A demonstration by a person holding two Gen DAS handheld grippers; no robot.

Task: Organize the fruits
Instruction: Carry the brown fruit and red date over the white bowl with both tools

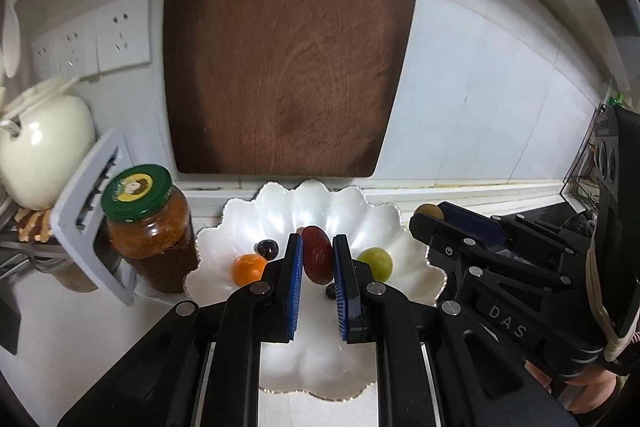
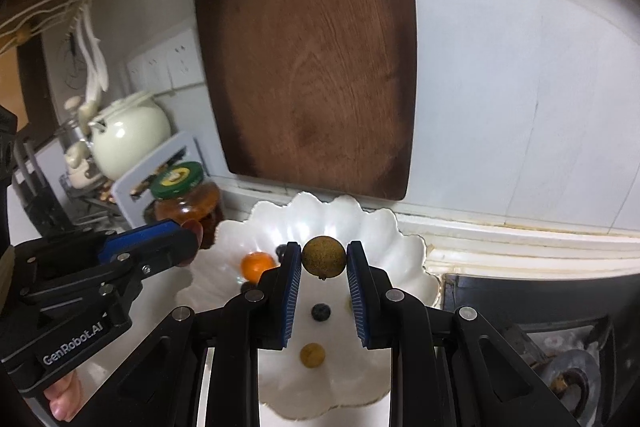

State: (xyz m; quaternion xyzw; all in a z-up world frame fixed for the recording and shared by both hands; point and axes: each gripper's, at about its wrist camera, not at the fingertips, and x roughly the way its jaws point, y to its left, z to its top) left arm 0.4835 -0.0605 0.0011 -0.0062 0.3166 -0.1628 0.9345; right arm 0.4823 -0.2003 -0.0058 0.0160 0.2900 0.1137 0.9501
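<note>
A white scalloped plate point(image 1: 248, 219) lies on the counter below both grippers; it also shows in the right wrist view point(image 2: 400, 251). My left gripper point(image 1: 317, 259) is shut on a dark red oval fruit point(image 1: 317, 254) held over the plate. My right gripper point(image 2: 323, 259) is shut on a round brown-yellow fruit point(image 2: 323, 257) above the plate; it shows in the left view point(image 1: 430, 214). On the plate lie a small orange point(image 1: 249, 269), a green fruit point(image 1: 375, 263), a dark cherry point(image 1: 267, 249), a blueberry point(image 2: 321, 311) and a small brown fruit point(image 2: 312, 355).
A dark wooden cutting board point(image 1: 288, 39) leans on the tiled wall behind the plate. A green-lidded jar point(image 1: 150, 227) stands left of the plate, beside a grey rack point(image 1: 86, 215) and a cream teapot point(image 1: 44, 151). A stove burner point(image 2: 568, 375) lies right.
</note>
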